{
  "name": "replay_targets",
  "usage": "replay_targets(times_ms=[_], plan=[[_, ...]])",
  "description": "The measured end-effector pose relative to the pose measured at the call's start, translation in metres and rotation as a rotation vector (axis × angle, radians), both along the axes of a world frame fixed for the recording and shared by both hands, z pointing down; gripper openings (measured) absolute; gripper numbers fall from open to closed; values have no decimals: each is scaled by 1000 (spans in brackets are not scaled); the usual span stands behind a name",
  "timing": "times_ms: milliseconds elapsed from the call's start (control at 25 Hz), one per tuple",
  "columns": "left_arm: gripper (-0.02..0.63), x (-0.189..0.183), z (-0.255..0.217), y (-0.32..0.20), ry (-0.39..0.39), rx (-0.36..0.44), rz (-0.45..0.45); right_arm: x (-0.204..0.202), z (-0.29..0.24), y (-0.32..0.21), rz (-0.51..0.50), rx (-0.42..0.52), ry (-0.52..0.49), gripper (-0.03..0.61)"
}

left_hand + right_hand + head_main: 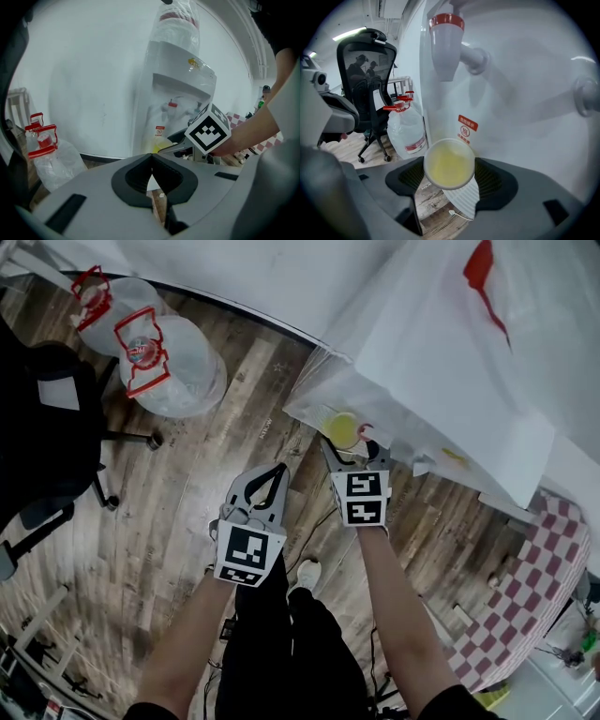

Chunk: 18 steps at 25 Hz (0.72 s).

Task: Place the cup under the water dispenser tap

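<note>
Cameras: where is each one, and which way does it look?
Head view: on the person's head, looking steeply down; both arms, left tool and right tool show.
Left gripper view: on the left tool, facing the water dispenser; shows its shut jaws and the right tool.
Right gripper view: on the right tool, facing the tap; its jaws hold the cup.
Head and right gripper views share the cup.

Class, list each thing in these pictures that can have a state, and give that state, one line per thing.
Cup: upright, open top, yellowish inside, held off the floor.
Right gripper: fingers shut on the cup.
Left gripper: fingers shut, holding nothing.
Dispenser tap: no water running.
Floor bottles: upright, red caps on.
</note>
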<state>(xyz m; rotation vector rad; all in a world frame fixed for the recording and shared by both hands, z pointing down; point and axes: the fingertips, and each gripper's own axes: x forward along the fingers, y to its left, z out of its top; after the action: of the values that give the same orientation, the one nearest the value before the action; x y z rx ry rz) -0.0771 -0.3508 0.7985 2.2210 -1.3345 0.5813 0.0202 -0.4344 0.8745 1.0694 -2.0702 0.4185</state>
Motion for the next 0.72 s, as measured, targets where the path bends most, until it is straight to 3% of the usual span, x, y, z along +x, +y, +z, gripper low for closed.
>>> replay_targets(times_ms=[720], plan=[[14,-17,-3,-2,-18,1,-23,-2,4,2,1,-10,31,345]])
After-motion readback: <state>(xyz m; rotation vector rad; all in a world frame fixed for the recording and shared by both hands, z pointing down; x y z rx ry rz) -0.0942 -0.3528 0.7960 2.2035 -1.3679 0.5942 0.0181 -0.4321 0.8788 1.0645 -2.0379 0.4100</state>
